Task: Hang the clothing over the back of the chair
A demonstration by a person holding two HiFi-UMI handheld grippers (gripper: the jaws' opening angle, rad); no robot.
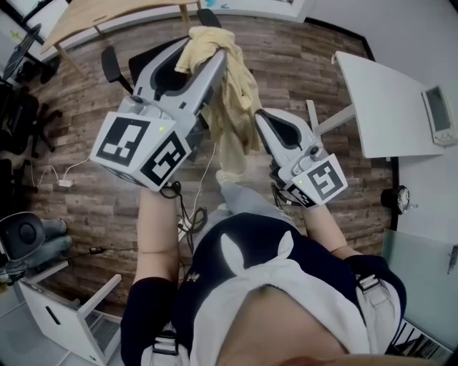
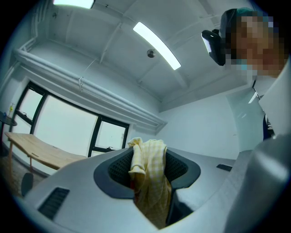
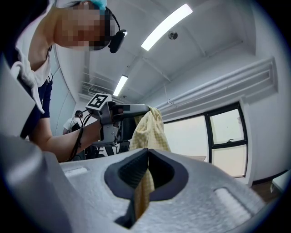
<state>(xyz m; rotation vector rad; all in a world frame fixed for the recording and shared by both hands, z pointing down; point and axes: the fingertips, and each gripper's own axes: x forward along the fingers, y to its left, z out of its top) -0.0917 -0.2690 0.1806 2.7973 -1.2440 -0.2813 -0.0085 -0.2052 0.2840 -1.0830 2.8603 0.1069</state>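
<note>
Here the left tongs (image 1: 207, 44) are clamped on a thick bunch of the yellow checked clothing (image 1: 232, 107). In the left gripper view the wad fills the gap between the dark ribbed pads, with a crumpled end poking out above them and the rest trailing down behind. The jaws stand fairly wide apart only because the wad is that thick.

The right tongs (image 1: 260, 118) sit lower than the left pair and just beside the hanging cloth. Their jaws are pressed almost together on a thin fold of the same garment, which shows in the right gripper view as a narrow yellow strip running down through the slot between the pads.

Between the two pairs of tongs the clothing droops in a loose length, its free end dangling below the right pair, clear of the wooden floor (image 1: 315, 64).

Beyond the left tongs a black chair (image 1: 113, 66) is mostly hidden by them. Further off on that side stands a wooden bench (image 1: 107, 18), and out past the right tongs a white bench (image 1: 379, 100).
</note>
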